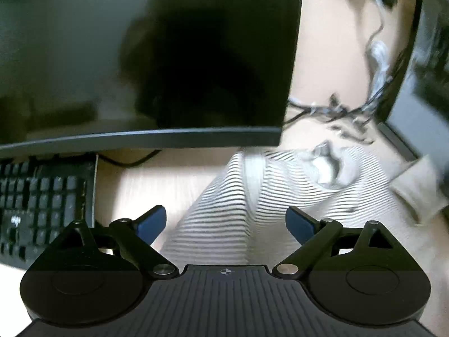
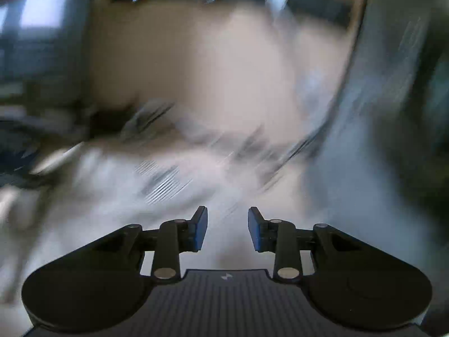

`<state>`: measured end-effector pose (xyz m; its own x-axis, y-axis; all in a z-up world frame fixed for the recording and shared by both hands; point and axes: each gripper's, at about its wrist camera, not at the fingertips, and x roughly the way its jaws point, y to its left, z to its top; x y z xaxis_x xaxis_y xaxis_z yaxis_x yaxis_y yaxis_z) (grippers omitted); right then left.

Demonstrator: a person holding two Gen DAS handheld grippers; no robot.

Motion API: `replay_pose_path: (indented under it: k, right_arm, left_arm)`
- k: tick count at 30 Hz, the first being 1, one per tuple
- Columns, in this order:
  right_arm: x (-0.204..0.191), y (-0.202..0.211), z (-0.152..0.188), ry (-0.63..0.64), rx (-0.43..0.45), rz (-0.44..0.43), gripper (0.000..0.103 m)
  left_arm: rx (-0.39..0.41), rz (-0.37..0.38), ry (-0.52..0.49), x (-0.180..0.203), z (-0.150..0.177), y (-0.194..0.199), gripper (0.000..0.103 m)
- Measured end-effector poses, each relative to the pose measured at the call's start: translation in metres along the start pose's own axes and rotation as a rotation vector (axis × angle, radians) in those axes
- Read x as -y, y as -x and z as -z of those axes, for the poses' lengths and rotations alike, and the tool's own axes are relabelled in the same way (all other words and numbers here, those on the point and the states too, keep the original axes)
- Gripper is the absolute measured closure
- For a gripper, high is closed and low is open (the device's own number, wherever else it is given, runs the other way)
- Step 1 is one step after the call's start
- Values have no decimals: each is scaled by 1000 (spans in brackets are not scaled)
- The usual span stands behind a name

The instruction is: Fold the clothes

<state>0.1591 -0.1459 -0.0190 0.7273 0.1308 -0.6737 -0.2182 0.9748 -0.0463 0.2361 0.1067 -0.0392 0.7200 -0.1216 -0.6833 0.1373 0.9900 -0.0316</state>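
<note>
Left gripper (image 1: 226, 224): jaws spread wide, blue pads (image 1: 151, 224) far apart, nothing between them. It hangs over the near end of a striped shirt (image 1: 252, 196); contact with the cloth cannot be told.

Shirt: white with thin dark stripes, lying on a pale wooden desk (image 1: 157, 185), just in front of the lower right corner of a dark monitor (image 1: 140, 56). A crumpled grey-white bunch of the cloth sits toward the shirt's far right part.

A black keyboard (image 1: 42, 205) lies to the left of the shirt, under the monitor's lower edge. Tangled cables (image 1: 336, 112) lie behind the shirt, to the right of the monitor.

Right gripper (image 2: 228, 229): jaws partly open, a clear gap between the pads (image 2: 200, 229), nothing held. View heavily blurred; a patch of striped cloth (image 2: 165, 182) shows ahead and left of the pads. Whether the fingers touch it cannot be told.
</note>
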Motion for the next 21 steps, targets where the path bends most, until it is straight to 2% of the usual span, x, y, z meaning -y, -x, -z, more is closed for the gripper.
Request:
replay_pose_path:
  k: [1, 2, 4, 7, 10, 12, 15, 16, 17, 18, 19, 21]
  right_arm:
    - [-7, -8, 14, -15, -37, -54, 72]
    - [-15, -16, 28, -19, -72, -83, 72]
    - [-29, -23, 50, -15, -117, -103, 72]
    - [-29, -21, 63, -6, -116, -93, 72]
    - [-22, -20, 64, -2, -118, -88, 71]
    - [-21, -25, 60, 8, -113, -76, 69]
    - [-27, -18, 50, 60, -81, 8, 68]
    - [-25, -18, 43, 93, -49, 50, 66]
    - [-25, -17, 38, 147, -9, 108, 57]
    - [-26, -14, 36, 208, 30, 173, 49]
    - [-26, -14, 35, 267, 51, 221, 32]
    - [-21, -24, 33, 341, 27, 271, 29]
  left_arm:
    - [-5, -16, -15, 3, 1, -8, 12]
    - [-10, -33, -36, 5, 2, -16, 39]
    - [4, -97, -80, 4, 2, -21, 85]
    - [45, -198, -96, -7, -1, -20, 85]
    - [62, -226, -50, -30, -6, -14, 81]
    - [61, -218, -21, -39, -7, -5, 72]
    - [60, -185, 28, -50, -4, 15, 58]
    - [60, -174, 44, -53, -3, 21, 48]
    - [60, -163, 60, -56, -2, 28, 37]
    - [61, -151, 79, -60, -1, 35, 33]
    - [61, -131, 108, -62, 1, 45, 28]
    - [45, -54, 156, -62, 7, 64, 27]
